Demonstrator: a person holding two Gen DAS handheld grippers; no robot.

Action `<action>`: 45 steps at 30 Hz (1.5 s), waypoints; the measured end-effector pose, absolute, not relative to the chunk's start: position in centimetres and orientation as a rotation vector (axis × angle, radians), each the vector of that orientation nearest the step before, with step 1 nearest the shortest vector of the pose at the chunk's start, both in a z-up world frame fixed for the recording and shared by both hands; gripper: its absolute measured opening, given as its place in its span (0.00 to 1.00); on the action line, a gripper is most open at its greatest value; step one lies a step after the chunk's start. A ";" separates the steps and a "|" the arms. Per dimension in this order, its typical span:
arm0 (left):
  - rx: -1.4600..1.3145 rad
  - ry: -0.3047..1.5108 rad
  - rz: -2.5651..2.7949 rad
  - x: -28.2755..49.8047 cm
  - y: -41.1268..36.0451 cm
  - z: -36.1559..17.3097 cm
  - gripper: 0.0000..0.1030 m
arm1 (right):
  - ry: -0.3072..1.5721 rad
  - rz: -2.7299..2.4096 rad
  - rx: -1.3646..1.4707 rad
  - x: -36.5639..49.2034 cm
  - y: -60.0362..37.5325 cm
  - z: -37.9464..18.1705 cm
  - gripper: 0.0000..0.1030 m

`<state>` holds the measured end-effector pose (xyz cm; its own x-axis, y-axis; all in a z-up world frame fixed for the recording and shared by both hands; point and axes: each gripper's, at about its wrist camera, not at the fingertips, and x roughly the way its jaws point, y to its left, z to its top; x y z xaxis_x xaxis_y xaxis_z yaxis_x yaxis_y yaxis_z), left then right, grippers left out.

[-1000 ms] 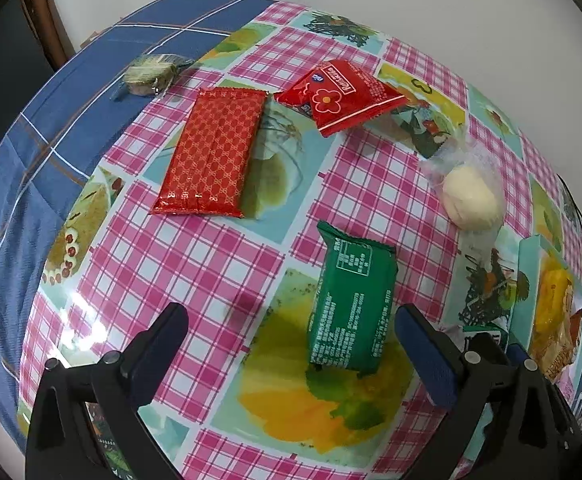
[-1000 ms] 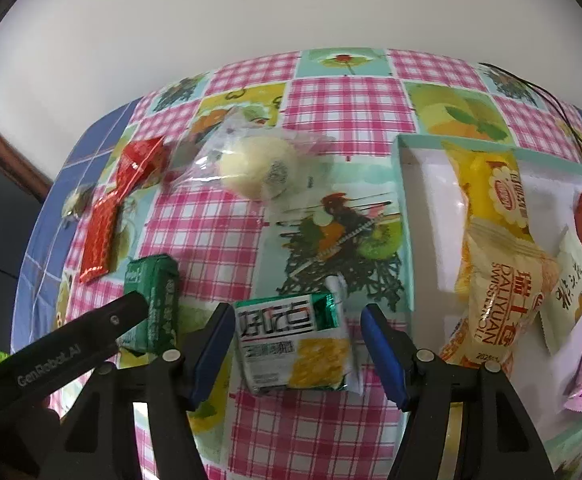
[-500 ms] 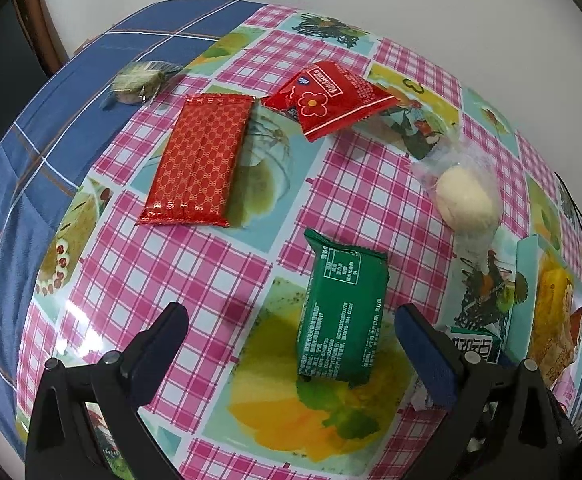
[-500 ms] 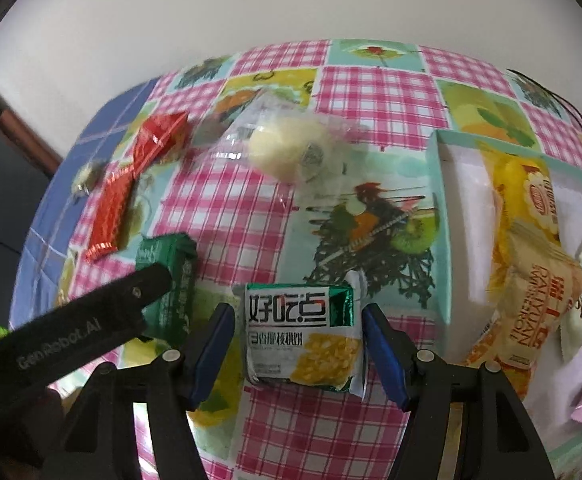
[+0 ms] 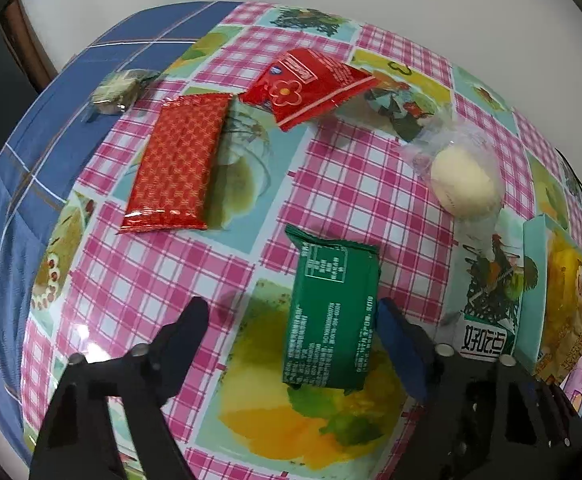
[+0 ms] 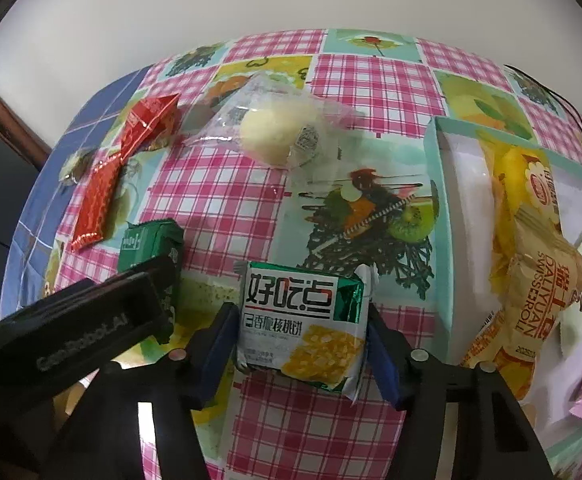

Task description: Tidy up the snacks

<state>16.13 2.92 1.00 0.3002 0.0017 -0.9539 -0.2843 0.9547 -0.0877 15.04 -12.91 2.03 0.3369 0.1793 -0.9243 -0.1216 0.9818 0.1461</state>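
Seen first from the left wrist camera, the left gripper point(image 5: 291, 336) hangs low over a table covered in a pink-checked cloth point(image 5: 355, 184) printed with fruit panels; its jaws stand wide apart, and a dark green packet point(image 5: 329, 312) lies flat between them, nearer the right finger, with its printed back upward; whether that finger touches the packet cannot be told. Farther off lie a long red patterned packet point(image 5: 177, 168), a red packet with a flower mark point(image 5: 311, 86) just beyond it, a small pale wrapped sweet point(image 5: 117, 88) on the blue part of the cloth, and a round cream bun in clear wrap point(image 5: 465, 180) to the right; at the far right edge sits the teal rim of a tray point(image 5: 531, 280). Next, from the right wrist camera, the right gripper point(image 6: 303, 344) has its blue-padded jaws partly apart on either side of a white and green biscuit packet point(image 6: 303, 320), which rests on the cloth; the pads lie close against its edges, but a firm grip cannot be told. To the right, the tray holds a yellow Swiss roll packet point(image 6: 539, 264) and other wrapped snacks; the black left gripper reaches in from the left over the dark green packet.
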 end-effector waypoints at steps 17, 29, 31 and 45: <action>-0.323 1.269 0.154 15.8 1.4 0.9 0.40 | 1.192 0.192 0.079 14.6 -13.0 3.2 0.54; -0.343 1.183 0.158 14.3 3.0 4.8 0.40 | 1.145 0.187 0.096 13.8 -13.3 6.1 0.54; -0.341 1.174 0.158 14.0 2.8 5.3 0.40 | 1.138 0.192 0.105 13.7 -13.5 6.4 0.54; -0.315 1.151 0.138 14.0 -0.9 7.3 0.40 | 1.118 0.164 0.159 13.4 -16.7 7.7 0.55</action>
<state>14.04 -0.92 7.34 0.4053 -0.0538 -0.9126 -0.2674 0.9476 -0.1746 13.39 -16.68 7.75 0.4278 0.2101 -0.8791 -0.0507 0.9767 0.2087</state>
